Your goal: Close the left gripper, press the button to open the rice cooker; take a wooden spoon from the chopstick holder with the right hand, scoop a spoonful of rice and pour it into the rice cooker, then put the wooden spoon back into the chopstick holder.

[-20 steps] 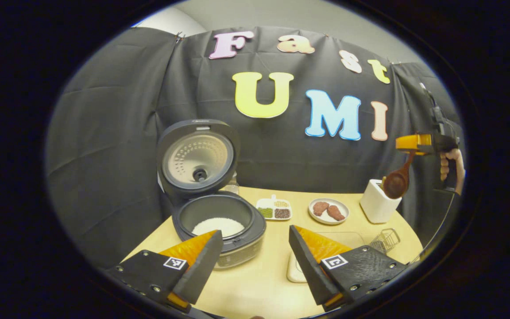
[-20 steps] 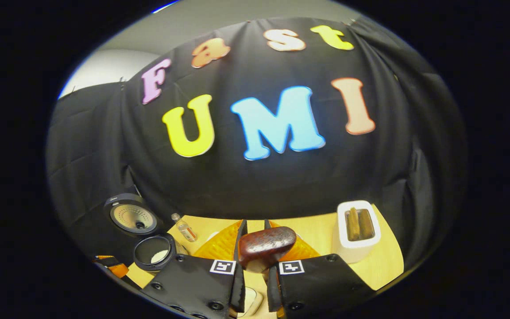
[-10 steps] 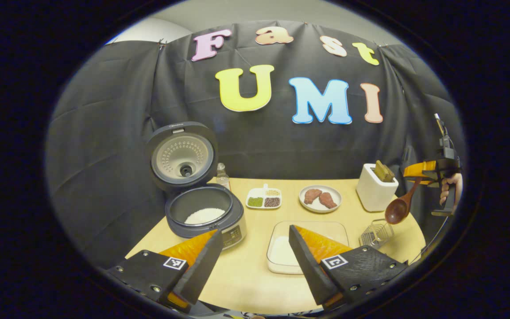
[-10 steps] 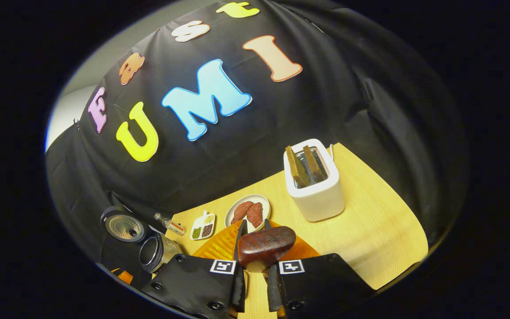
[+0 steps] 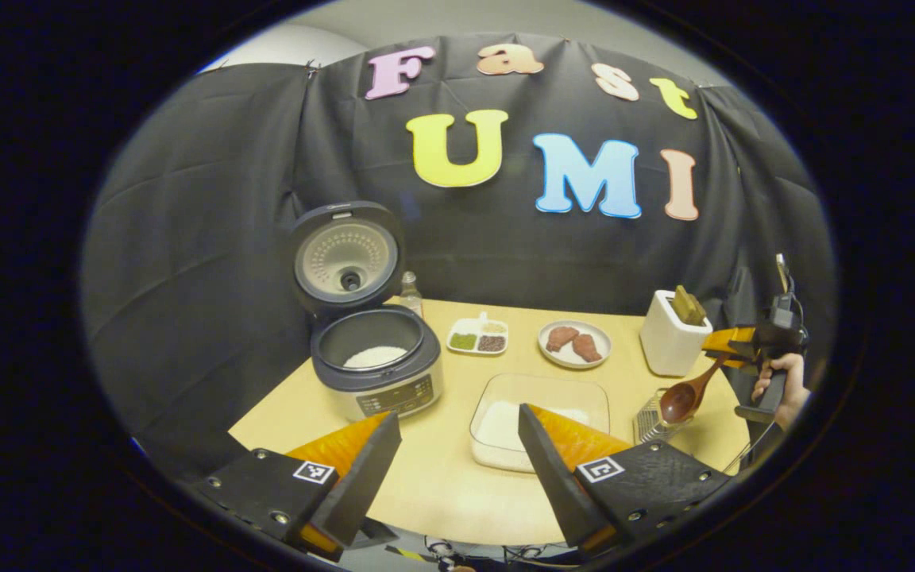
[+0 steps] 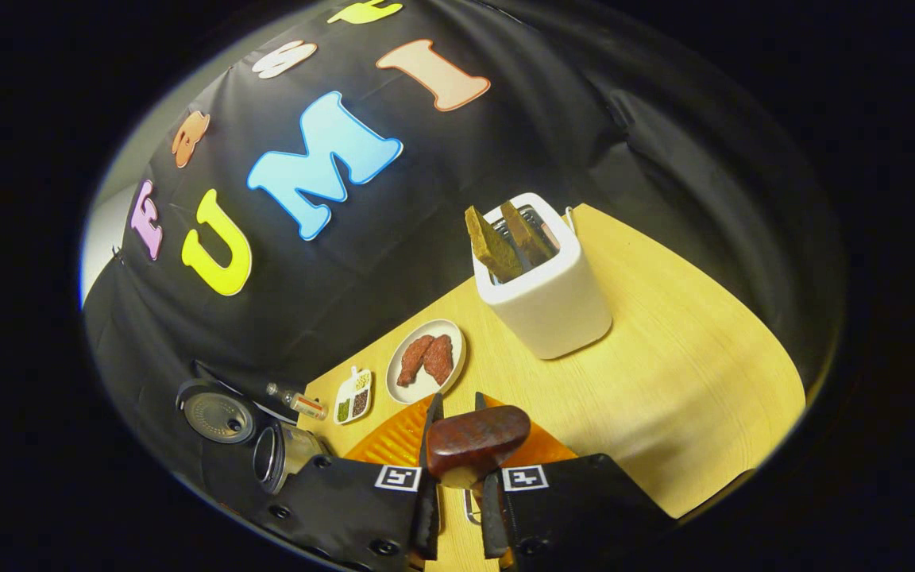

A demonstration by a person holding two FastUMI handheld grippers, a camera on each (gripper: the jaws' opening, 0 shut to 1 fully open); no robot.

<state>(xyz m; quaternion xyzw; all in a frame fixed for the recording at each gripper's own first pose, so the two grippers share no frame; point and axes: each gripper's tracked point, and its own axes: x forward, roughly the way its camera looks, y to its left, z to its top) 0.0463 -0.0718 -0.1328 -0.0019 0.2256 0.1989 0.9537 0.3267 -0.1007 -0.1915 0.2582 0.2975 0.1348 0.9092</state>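
Since a second ago we have lowered the spoon (image 5: 684,396) toward the wire chopstick holder (image 5: 652,415) at the counter's (image 5: 442,485) right edge; our left hand-held gripper (image 5: 457,469) hangs released, cooker (image 5: 374,361) open. Right view: our right hand-held gripper (image 6: 457,477) clenches the spoon's handle (image 6: 477,441), bowl hanging down, holder directly beneath.

One dark grey, round rice cooker (image 5: 376,367) with its lid up is standing at the pale wooden table's (image 5: 442,477) left edge, one small glass bottle (image 5: 411,294) behind it. One white divided dish (image 5: 478,336), one round plate (image 5: 574,344) carrying two reddish-brown meat pieces, one clear glass tray (image 5: 541,417), one white rectangular holder (image 5: 673,342), one wire basket (image 5: 650,413) and one dark wooden spoon (image 5: 684,396) are showing too.
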